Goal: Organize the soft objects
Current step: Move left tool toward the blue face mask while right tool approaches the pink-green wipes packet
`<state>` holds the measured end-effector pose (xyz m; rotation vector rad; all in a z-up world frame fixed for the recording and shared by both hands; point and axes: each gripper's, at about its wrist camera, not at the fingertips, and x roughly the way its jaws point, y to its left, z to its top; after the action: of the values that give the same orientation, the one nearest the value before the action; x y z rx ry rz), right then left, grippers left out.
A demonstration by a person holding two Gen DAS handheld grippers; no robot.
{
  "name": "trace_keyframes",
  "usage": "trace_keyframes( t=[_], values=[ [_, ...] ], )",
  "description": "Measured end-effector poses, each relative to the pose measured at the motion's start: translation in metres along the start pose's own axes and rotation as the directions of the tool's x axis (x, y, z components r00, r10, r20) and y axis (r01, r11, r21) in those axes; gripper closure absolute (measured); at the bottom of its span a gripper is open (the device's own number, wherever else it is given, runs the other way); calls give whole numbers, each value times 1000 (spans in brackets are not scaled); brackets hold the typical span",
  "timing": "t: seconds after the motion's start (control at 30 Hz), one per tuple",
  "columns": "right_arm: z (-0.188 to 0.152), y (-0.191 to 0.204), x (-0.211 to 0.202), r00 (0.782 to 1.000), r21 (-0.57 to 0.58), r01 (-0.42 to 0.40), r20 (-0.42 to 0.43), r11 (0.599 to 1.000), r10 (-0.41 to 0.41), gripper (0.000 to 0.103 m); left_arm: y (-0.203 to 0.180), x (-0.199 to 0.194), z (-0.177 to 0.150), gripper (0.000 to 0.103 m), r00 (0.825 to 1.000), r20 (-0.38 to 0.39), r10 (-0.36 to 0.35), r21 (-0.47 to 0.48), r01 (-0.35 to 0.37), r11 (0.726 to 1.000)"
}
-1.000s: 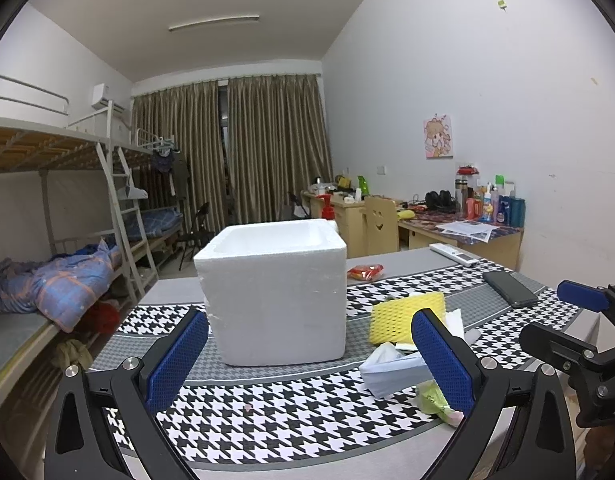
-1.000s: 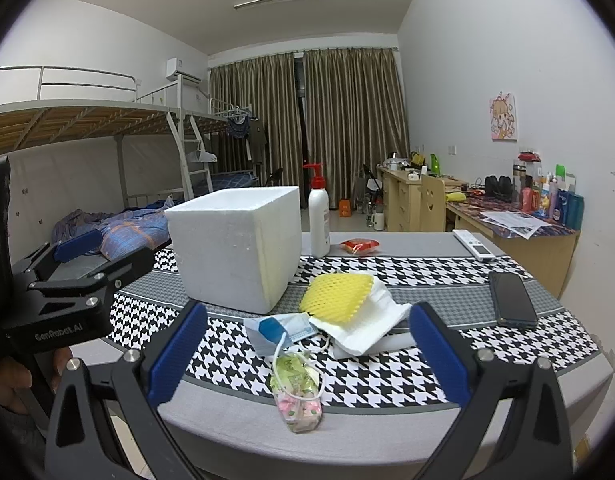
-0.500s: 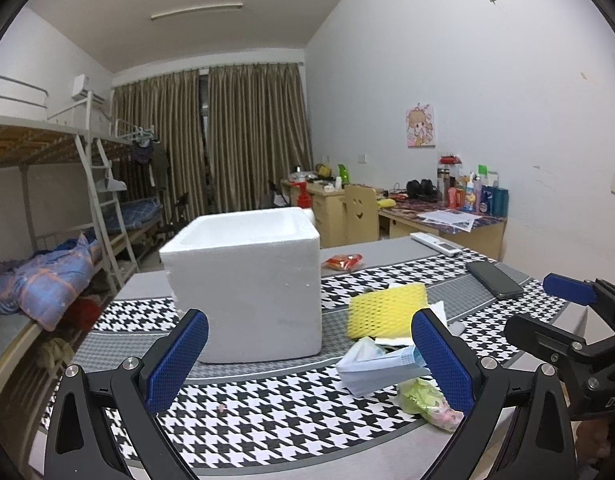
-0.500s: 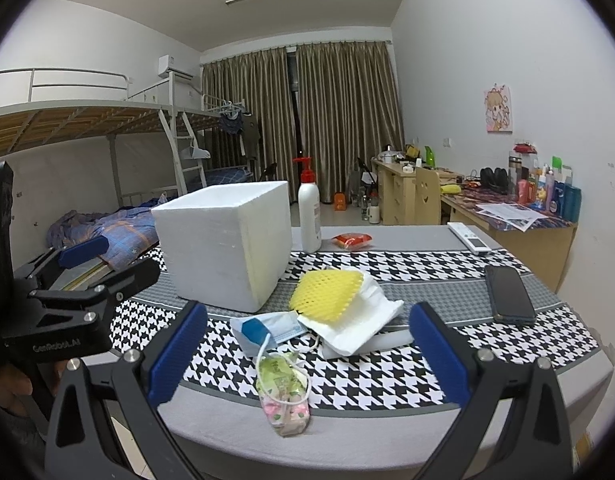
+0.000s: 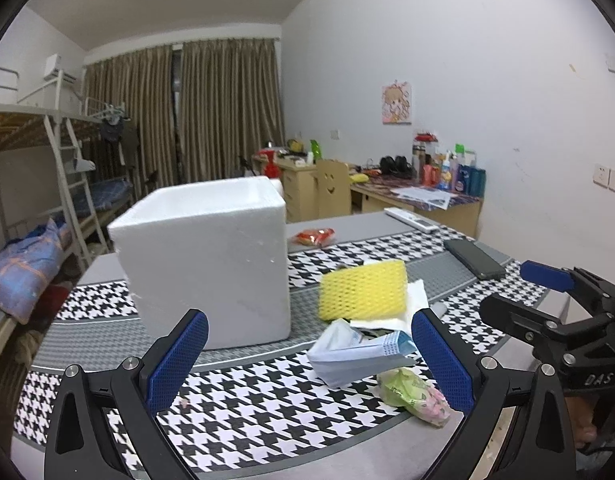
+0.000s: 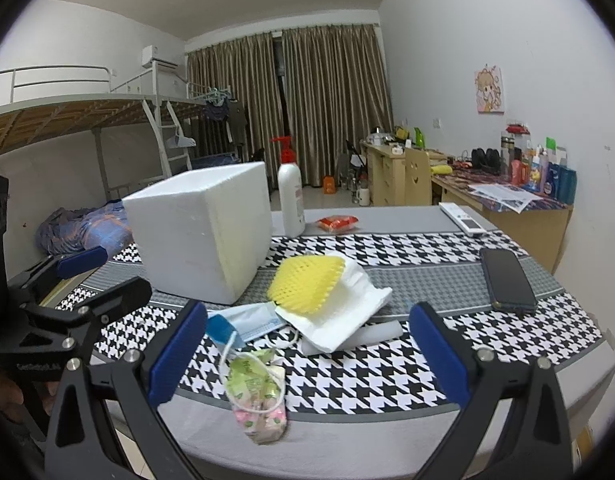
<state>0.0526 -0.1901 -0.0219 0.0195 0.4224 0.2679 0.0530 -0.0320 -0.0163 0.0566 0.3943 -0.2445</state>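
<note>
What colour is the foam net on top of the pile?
Yellow; the foam net shows best in the right wrist view.

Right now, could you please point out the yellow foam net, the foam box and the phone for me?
yellow foam net (image 6: 305, 286), right wrist view, middle of its mesh.
foam box (image 6: 179, 240), right wrist view, its near side wall.
phone (image 6: 507, 280), right wrist view, centre of its dark screen.

On the surface (image 6: 387, 432) the foam box (image 6: 199, 232) stands at the left, with the pump bottle (image 6: 290, 196) behind its right corner. Right of the box lies a pile: net sleeve (image 6: 305, 286) on a white sheet (image 6: 347, 316), mask (image 6: 247, 322) and packet (image 6: 257, 396) in front. The phone (image 6: 507, 280) lies far right, the remote (image 6: 463, 218) behind it.
</note>
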Motion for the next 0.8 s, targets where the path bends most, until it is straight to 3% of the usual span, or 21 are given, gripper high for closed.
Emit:
trace_keyframes(
  t=[0.5, 0.8],
  values=[
    [-8, -18, 26, 997, 30, 35, -76, 999, -33, 1, -16, 36, -17, 1, 985, -107, -137, 48, 143, 989],
    [-17, -19, 28, 994, 25, 34, -108, 999, -31, 1, -16, 51, -20, 1, 981, -139, -133, 64, 143, 988]
  ],
)
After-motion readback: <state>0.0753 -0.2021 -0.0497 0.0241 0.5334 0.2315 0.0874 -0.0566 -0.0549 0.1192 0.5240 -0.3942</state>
